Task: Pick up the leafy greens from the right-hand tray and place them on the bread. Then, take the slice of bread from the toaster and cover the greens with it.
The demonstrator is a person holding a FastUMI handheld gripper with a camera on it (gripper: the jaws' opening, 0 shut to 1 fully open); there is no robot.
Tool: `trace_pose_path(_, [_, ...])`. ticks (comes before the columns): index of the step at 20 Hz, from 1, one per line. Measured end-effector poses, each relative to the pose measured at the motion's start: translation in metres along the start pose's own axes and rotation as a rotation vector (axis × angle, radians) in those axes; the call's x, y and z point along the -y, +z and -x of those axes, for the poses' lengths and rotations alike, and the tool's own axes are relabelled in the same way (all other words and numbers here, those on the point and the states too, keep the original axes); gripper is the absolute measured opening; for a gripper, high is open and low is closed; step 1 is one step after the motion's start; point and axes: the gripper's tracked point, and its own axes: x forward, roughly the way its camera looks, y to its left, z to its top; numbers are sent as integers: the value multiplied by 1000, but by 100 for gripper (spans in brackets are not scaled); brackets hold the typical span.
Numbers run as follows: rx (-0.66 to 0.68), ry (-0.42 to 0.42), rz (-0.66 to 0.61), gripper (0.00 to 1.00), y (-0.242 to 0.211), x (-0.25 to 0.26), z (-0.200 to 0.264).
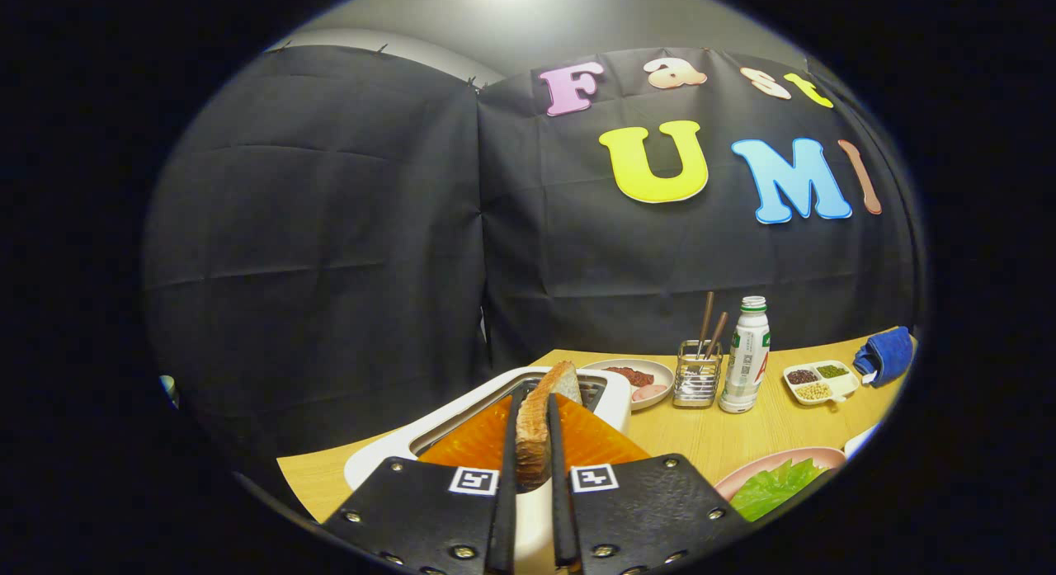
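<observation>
We see a wooden table (767, 431) in the lower right of the frame, with several things ranged along its far edge. Just right of the toaster (615, 393) sits a plate (660, 375) holding dark red and pink food; next comes a wire holder (697, 383) with brown sticks standing in it, then a white bottle (747, 365) with a green cap, then a small divided dish (821, 383) of beans and seeds, and farthest right a rolled blue cloth (884, 356). At the lower right, a pink plate (763, 462) carries the leafy greens (771, 488), crinkled and bright green, lying flat and partly cut off. Nothing stands between the toaster and that plate. In the lower middle, the gripper (532, 443) has its fingers drawn narrow, both pressing on the slice of bread (536, 431), which stands on edge over the toaster's slot. The slice shows a brown crust and a pale crumb at its top. Orange parts flank it on either side.
</observation>
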Motion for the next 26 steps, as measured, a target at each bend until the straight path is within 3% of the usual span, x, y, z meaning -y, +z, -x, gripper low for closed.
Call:
trace_pose_path(2, [-9, 14, -20, 13, -1, 1, -1])
trace_pose_path(3, [-8, 23, -25, 4, 1, 0, 2])
trace_pose_path(8, [25, 58, -69, 4, 20, 1, 7])
trace_pose_path(15, [181, 98, -189, 3, 97, 22, 42])
trace_pose_path(19, [251, 42, -144, 3, 124, 64, 74])
trace_pose_path(26, [211, -97, -114, 3, 94, 153, 115])
